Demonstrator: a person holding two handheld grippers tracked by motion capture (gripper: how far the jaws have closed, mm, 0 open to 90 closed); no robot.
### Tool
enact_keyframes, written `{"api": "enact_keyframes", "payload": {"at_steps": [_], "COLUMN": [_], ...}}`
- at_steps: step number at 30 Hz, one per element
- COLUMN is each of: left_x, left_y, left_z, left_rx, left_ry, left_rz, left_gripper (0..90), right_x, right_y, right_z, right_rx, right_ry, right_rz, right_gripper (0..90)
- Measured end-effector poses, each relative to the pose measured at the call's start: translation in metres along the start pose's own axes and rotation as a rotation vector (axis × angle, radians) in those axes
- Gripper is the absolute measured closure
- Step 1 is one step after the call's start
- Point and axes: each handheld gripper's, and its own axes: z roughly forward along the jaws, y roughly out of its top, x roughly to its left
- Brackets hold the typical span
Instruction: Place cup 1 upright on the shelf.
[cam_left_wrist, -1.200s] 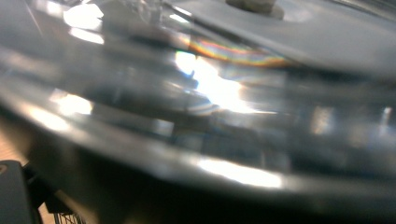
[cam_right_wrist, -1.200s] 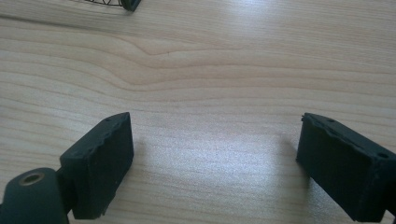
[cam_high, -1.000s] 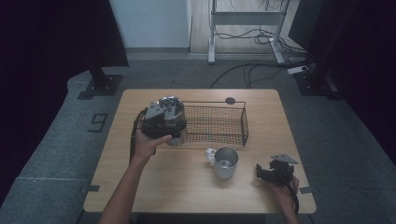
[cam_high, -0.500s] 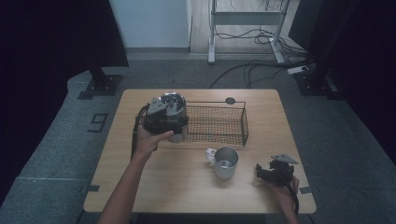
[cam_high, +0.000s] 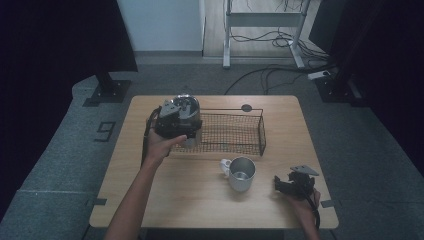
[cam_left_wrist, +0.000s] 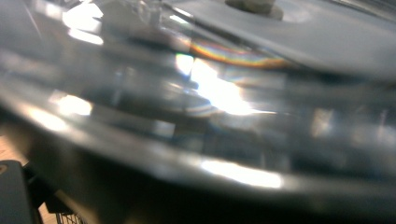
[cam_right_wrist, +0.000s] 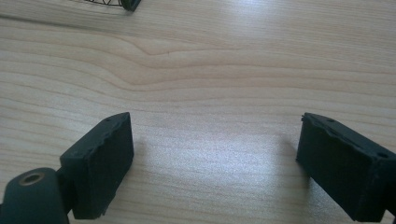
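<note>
My left gripper (cam_high: 179, 120) hovers over the left end of a black wire basket (cam_high: 235, 134). It looks shut on a shiny round lid-like piece (cam_high: 187, 103). In the left gripper view that glossy, blurred surface (cam_left_wrist: 210, 93) sits right against the camera and hides the jaws. A steel mug (cam_high: 241, 173) stands upright on the table in front of the basket. My right gripper (cam_high: 283, 184) rests near the table's front right corner. Its jaws stand wide apart over bare wood (cam_right_wrist: 215, 163), with nothing between them.
The wooden table (cam_high: 190, 205) has a small black round disc (cam_high: 246, 108) near its far edge, behind the basket. A desk frame and cables (cam_high: 270, 30) lie on the floor beyond the table. A dark stand foot (cam_high: 107, 90) sits off the far left.
The left hand with its gripper and the shiny piece has edged slightly toward the far left of the basket. The right gripper has not moved.
</note>
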Motion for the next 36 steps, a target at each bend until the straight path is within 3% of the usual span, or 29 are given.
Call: {"api": "enact_keyframes", "payload": {"at_steps": [8, 12, 26, 36], "left_x": [0.000, 0.003, 0.005, 0.009], "left_y": [0.003, 0.004, 0.008, 0.009], "left_z": [0.007, 0.009, 0.022, 0.034], "left_rx": [-0.005, -0.014, 0.014, 0.016], "left_ry": [0.003, -0.003, 0.012, 0.017], "left_rz": [0.007, -0.008, 0.014, -0.001], "left_gripper": [3.6, 3.7, 3.7, 3.7], "right_x": [0.000, 0.000, 0.000, 0.000], "right_y": [0.000, 0.000, 0.000, 0.000], "right_z": [0.000, 0.000, 0.000, 0.000], "right_rx": [0.000, 0.000, 0.000, 0.000], "right_ry": [0.000, 0.000, 0.000, 0.000], "right_rz": [0.000, 0.000, 0.000, 0.000], "right_gripper": [10.6, 10.6, 10.6, 10.6]}}
